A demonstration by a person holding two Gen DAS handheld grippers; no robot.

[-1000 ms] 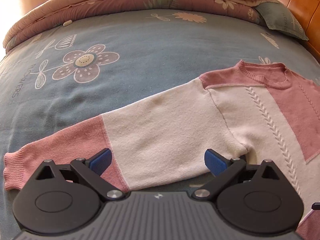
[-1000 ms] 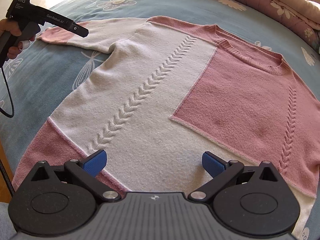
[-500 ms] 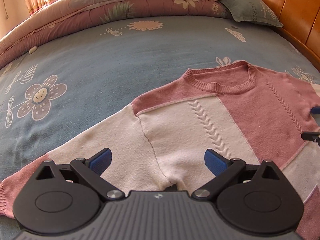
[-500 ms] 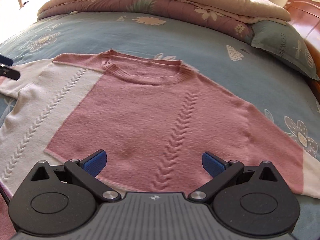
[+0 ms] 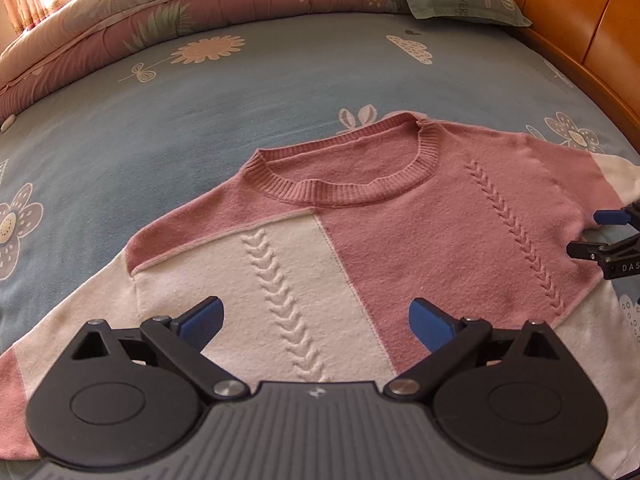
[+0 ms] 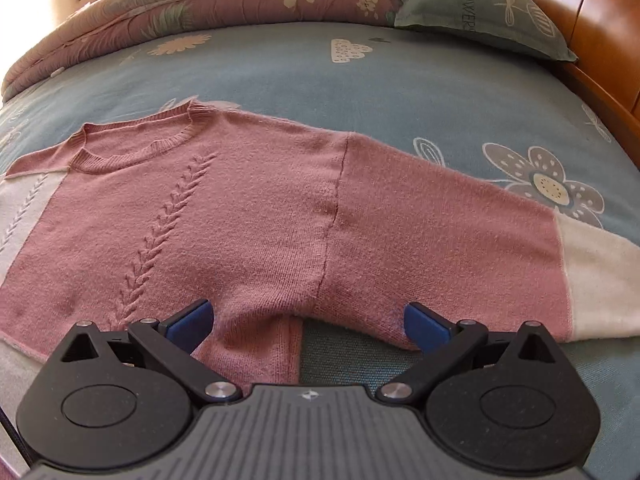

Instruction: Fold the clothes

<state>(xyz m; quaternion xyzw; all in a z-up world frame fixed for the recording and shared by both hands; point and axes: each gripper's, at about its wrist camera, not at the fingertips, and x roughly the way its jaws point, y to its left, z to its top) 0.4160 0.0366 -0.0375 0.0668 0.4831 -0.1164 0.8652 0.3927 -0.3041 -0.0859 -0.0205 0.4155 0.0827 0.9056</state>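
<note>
A pink and cream knitted sweater [image 5: 420, 232] lies flat and face up on the bed, collar toward the pillows. My left gripper [image 5: 316, 320] hovers open over its cream chest panel, nothing between the blue pads. In the right wrist view the sweater [image 6: 248, 216] shows its pink side and right sleeve, which ends in a cream section [image 6: 596, 280]. My right gripper [image 6: 306, 320] stands open just above the right armpit, holding nothing. The right gripper's fingertips [image 5: 608, 236] also show at the right edge of the left wrist view.
A blue flower-print bedsheet [image 5: 240, 92] covers the bed. A folded pink quilt [image 5: 168, 12] and a green pillow [image 6: 480, 4] lie at the back. A wooden headboard [image 6: 592, 28] curves along the right side.
Both grippers have swung to the right across the sweater: the left from the left sleeve to the chest, the right from the hem to the right armpit. Both stayed open.
</note>
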